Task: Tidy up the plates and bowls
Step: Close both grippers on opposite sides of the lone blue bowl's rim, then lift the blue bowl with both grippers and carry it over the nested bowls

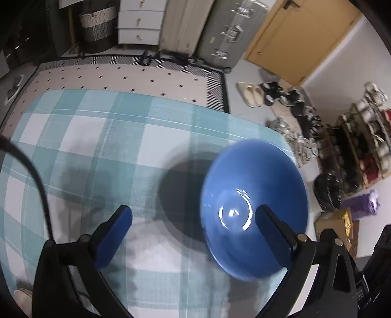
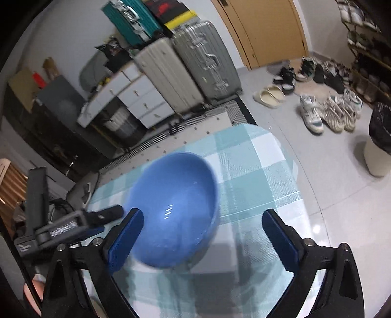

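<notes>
The bench, covered in a teal checked cloth, is carrying the blue bowl near its corner. The bowl is appearing blurred and tilted above its shadow. The left tongs are standing spread, one pad overlapping the bowl. The right tongs are standing spread around the bowl, pinching nothing.

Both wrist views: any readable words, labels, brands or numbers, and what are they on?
None can be read.
Black box on the stacked suitcases: red marking, too blurred.
Left tongs, body label: white print, too small.
Black device at the lower right edge: pale characters, illegible.
Blue bowl and checked tablecloth: no text.
</notes>
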